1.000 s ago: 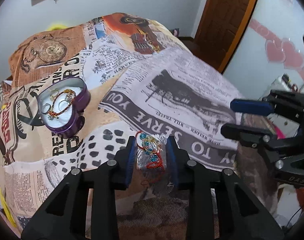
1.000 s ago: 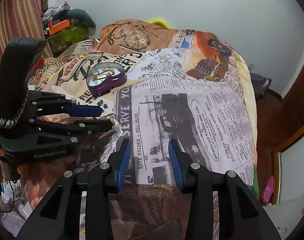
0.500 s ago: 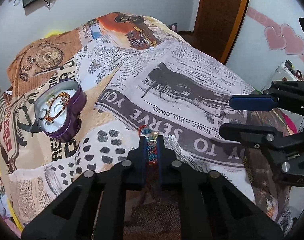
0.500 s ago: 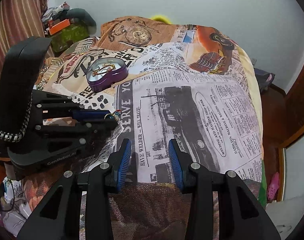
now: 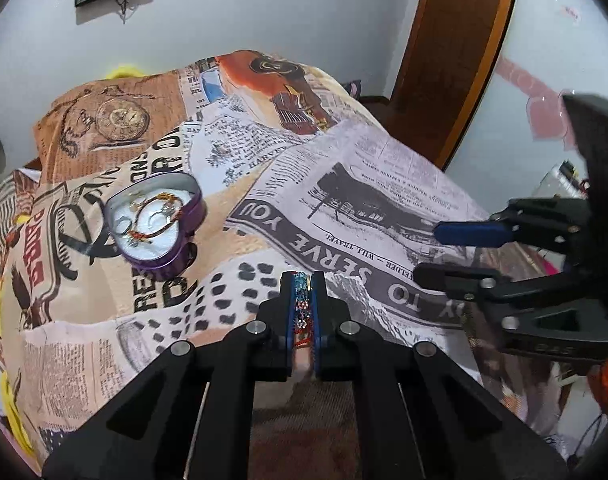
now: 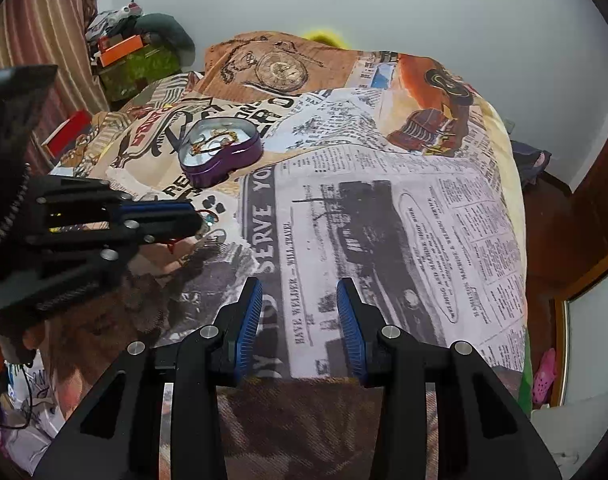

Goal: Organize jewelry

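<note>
My left gripper (image 5: 303,280) is shut on a beaded bracelet (image 5: 302,308) with blue and red beads and holds it just above the bed. A purple heart-shaped tin (image 5: 156,224) lies open to its upper left, with several bracelets and rings inside. In the right wrist view the tin (image 6: 221,152) sits at the upper left and the left gripper (image 6: 192,220) comes in from the left with the bracelet (image 6: 208,220) at its tips. My right gripper (image 6: 300,304) is open and empty over the newspaper print; it also shows in the left wrist view (image 5: 432,252).
The bed is covered by a newspaper-print spread (image 6: 384,208). A brown blanket (image 6: 304,420) lies at the near edge. A wooden door (image 5: 456,40) stands to the right. Clutter and boxes (image 6: 132,56) sit by the striped curtain at the far left.
My left gripper closed on the beaded bracelet lying on the bed and has lifted it slightly. The right gripper stayed open and hardly moved.
</note>
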The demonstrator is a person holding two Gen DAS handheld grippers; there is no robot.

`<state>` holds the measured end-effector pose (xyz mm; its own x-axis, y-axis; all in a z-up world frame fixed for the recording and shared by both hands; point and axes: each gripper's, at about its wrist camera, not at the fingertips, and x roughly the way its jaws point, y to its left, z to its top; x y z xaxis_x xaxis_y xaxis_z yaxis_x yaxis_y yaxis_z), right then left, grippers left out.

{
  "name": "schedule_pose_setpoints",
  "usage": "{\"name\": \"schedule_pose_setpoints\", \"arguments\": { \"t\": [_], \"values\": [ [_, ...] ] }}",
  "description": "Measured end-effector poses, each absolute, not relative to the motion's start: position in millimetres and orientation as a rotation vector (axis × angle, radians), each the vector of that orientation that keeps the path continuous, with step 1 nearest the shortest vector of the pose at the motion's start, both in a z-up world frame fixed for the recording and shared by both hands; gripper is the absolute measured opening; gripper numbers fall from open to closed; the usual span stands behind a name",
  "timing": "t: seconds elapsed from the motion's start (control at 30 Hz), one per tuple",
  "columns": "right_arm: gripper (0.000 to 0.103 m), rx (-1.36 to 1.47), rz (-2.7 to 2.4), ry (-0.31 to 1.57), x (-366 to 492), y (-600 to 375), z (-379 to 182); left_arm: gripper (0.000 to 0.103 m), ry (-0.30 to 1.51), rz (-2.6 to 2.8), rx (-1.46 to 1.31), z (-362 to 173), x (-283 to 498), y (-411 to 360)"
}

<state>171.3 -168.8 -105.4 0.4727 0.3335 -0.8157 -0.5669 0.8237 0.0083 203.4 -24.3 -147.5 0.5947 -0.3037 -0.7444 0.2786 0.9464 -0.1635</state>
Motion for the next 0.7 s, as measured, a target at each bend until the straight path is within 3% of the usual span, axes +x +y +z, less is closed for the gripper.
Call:
{"name": "schedule_pose_setpoints", "arguments": {
  "t": [0.43,0.53,0.6,0.7],
  "values": [
    [0.035,-0.310,0.633,0.939,168,-127,-109,0.007,0.948,-0.350,-0.086,-168,175,16],
    [0.035,-0.322,0.645,0.939,166,-119,-109,0.018,0.946,-0.349,-0.065,-168,166,16],
    [0.035,-0.327,0.653,0.941,166,-114,-110,0.034,0.926,-0.339,-0.055,-165,160,17],
    [0.035,-0.328,0.676,0.946,164,-106,-109,0.034,0.907,-0.319,-0.040,-163,152,22]
  ]
}}
